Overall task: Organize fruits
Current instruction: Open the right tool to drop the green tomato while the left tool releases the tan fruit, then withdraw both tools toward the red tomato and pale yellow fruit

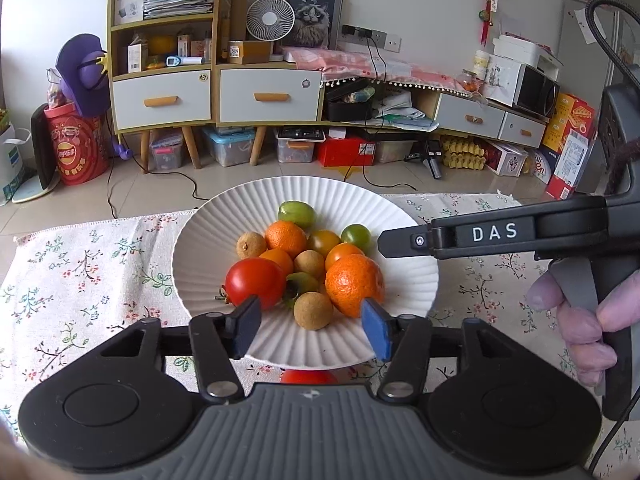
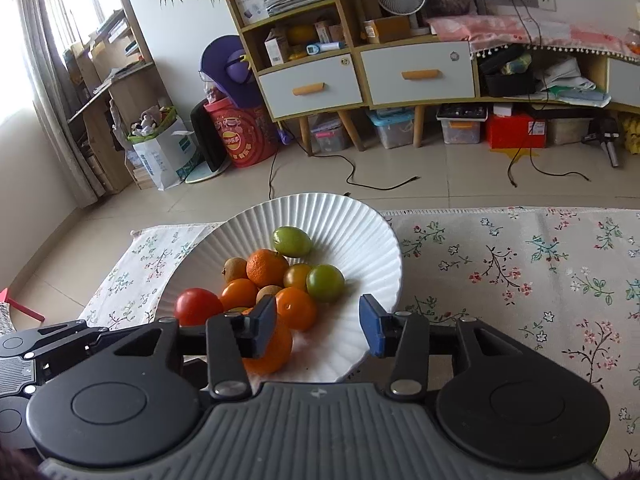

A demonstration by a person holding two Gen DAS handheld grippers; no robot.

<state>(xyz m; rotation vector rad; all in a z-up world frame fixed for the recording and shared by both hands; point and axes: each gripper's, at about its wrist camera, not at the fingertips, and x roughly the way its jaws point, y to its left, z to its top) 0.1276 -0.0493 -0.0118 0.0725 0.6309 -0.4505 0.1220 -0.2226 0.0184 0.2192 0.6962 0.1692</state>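
My left gripper (image 1: 312,328) and right gripper (image 2: 318,330) both hang part-open, gripping nothing. Beneath them the ribbed white plate (image 1: 208,240) holds the piled fruits (image 1: 308,264).

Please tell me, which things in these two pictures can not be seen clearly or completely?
- Red fruit, left wrist view: under the plate rim, mostly hidden by plate and gripper body.
- Large orange, right wrist view: partly behind the right gripper's finger.
- Dark-green-topped fruit, left wrist view: buried among others; kind unclear.

Under the plate (image 1: 208,240) rim we glimpse only a sliver of a red fruit (image 1: 308,377) (tomato, probably); the right gripper's finger (image 2: 262,330) hides part of an orange (image 2: 276,350).
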